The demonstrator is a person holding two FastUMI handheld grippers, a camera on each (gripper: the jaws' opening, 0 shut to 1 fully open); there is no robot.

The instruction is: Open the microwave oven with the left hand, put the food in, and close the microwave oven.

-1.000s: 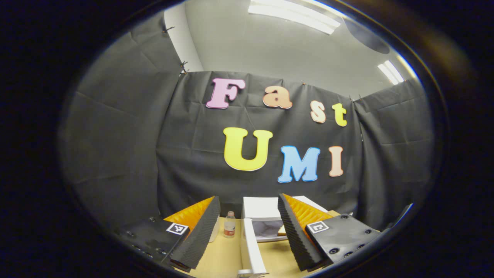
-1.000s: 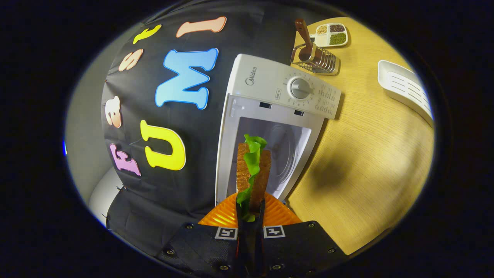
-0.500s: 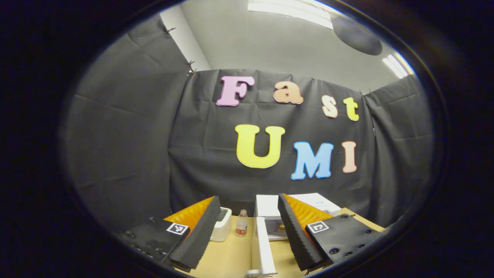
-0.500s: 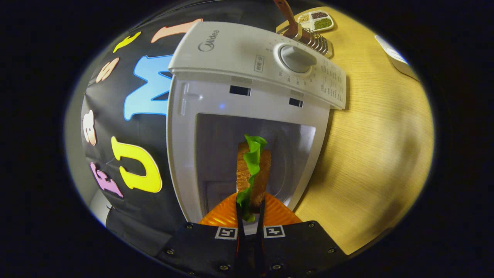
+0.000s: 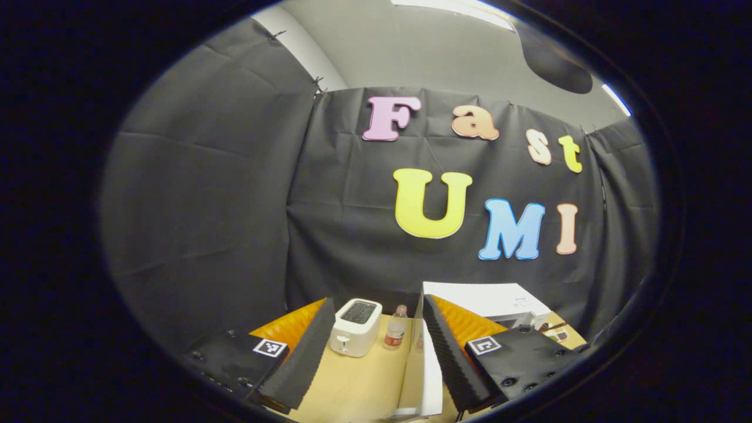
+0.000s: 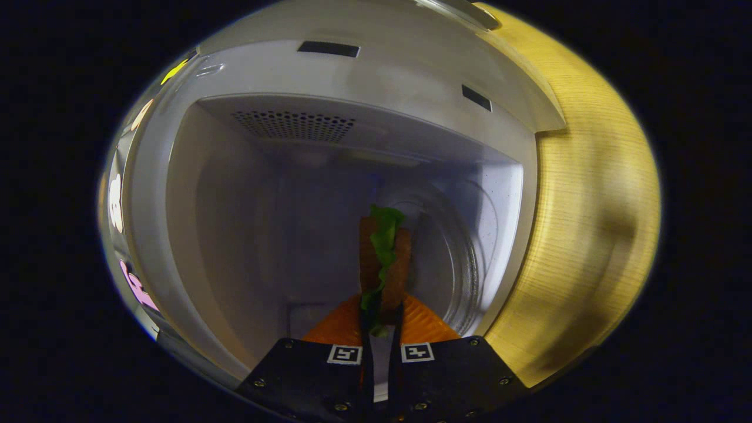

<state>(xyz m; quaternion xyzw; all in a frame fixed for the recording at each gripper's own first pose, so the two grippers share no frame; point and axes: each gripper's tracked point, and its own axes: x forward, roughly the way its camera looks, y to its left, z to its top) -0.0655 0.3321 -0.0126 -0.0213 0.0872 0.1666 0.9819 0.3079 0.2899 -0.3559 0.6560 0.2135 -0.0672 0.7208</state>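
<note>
The sandwich (image 6: pixel 382 258), two brown slices with a green lettuce leaf between them, stands on edge in the right gripper (image 6: pixel 380 317), whose fingers are pinched narrow against its two sides. It now sits at the mouth of the microwave (image 6: pixel 352 76), with the grey cavity, its perforated vent and the round glass turntable (image 6: pixel 464 258) all around it. Half a second ago the whole front of the oven with its dial was still in the right gripper view; the gripper has since pushed in so close that the dial panel has slid out of the picture and the wooden table (image 6: pixel 593 235) shows as a strip on one side.

The left gripper (image 5: pixel 376 346) is held wide open with nothing between its fingers. Its view has swung sideways since the earlier frame: a white toaster (image 5: pixel 355 326) and a small bottle (image 5: pixel 396 335) now stand plainly between the fingers, and the microwave's open door (image 5: pixel 430 382) rises edge-on just beside the right-hand finger.
</note>
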